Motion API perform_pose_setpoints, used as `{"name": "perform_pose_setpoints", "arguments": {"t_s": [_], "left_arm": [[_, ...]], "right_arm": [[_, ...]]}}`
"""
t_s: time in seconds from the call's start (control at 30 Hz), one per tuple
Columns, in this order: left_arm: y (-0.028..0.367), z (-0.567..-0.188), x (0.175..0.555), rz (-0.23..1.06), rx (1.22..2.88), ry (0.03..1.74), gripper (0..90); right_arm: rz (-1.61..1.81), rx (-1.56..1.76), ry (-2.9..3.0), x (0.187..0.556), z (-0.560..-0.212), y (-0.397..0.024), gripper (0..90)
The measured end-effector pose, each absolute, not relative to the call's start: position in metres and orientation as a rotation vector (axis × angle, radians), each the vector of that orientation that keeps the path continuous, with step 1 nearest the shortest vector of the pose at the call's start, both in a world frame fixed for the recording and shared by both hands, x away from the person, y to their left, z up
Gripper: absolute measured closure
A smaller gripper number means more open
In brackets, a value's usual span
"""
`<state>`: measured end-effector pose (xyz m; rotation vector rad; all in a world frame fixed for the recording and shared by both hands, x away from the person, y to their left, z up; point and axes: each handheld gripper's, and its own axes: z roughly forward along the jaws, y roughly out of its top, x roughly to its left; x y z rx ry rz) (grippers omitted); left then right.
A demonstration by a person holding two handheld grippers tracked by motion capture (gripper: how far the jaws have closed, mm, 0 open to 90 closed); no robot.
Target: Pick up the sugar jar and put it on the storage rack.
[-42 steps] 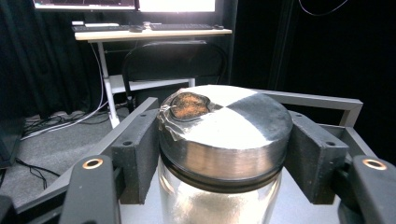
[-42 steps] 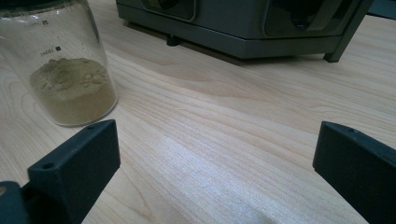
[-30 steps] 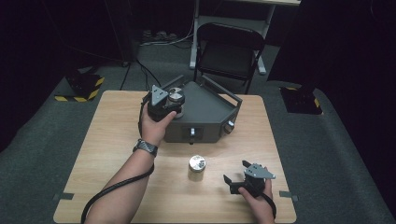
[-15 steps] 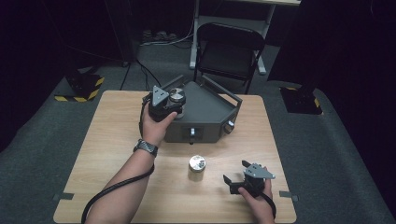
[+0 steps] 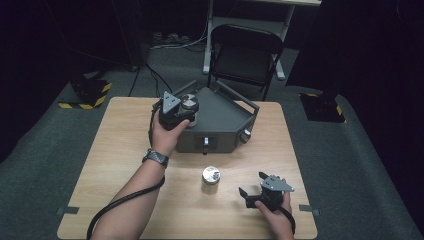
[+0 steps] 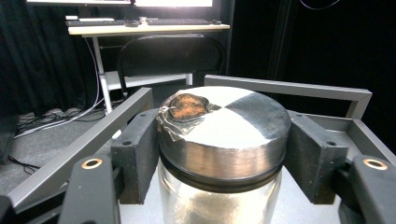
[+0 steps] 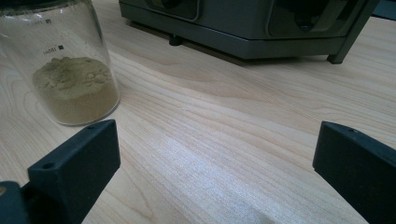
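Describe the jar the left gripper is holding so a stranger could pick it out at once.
Start at the grey metal box at the back of the wooden table. On its left top corner the left gripper clamps a glass jar by its metal lid. Unlike the other jar, standing free on the table, it sits up on the box.

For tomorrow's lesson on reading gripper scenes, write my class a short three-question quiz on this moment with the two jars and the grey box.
1. True or false: the left gripper is shut on the jar with the metal lid on top of the grey box.
2. Where does the second jar stand? A) on the wooden table, in front of the box; B) inside the box; C) between the right gripper's pads.
3. Fill in: the right gripper has its jaws ____ with nothing between them.

Key
1. True: both pads press the lid's sides.
2. A.
3. Open.
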<state>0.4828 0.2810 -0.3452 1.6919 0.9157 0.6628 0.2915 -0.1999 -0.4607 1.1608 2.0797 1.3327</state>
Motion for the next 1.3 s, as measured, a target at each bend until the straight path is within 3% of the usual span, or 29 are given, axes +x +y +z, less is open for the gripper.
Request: {"name": "perform_pose_setpoints", "arguments": {"t_s": [0.23, 0.57, 0.73, 1.3], "left_arm": [[0.28, -0.345, 0.482, 0.667, 1.691, 0.919, 32.6], [0.272, -0.344, 0.477, 0.719, 1.695, 0.939, 8.7], [0.276, -0.344, 0.473, 0.717, 1.684, 0.933, 1.5], [0.299, -0.339, 0.455, 0.687, 1.674, 0.918, 0.5]], "right_arm": [[1.331, 1.16, 2.08, 0.291, -0.461, -0.2, 0.5], [1.331, 1.161, 2.078, 0.291, -0.461, -0.2, 0.5], [1.333, 1.163, 2.076, 0.291, -0.461, -0.2, 0.5], [1.326, 1.158, 2.074, 0.29, -0.461, -0.198, 0.5]]}}
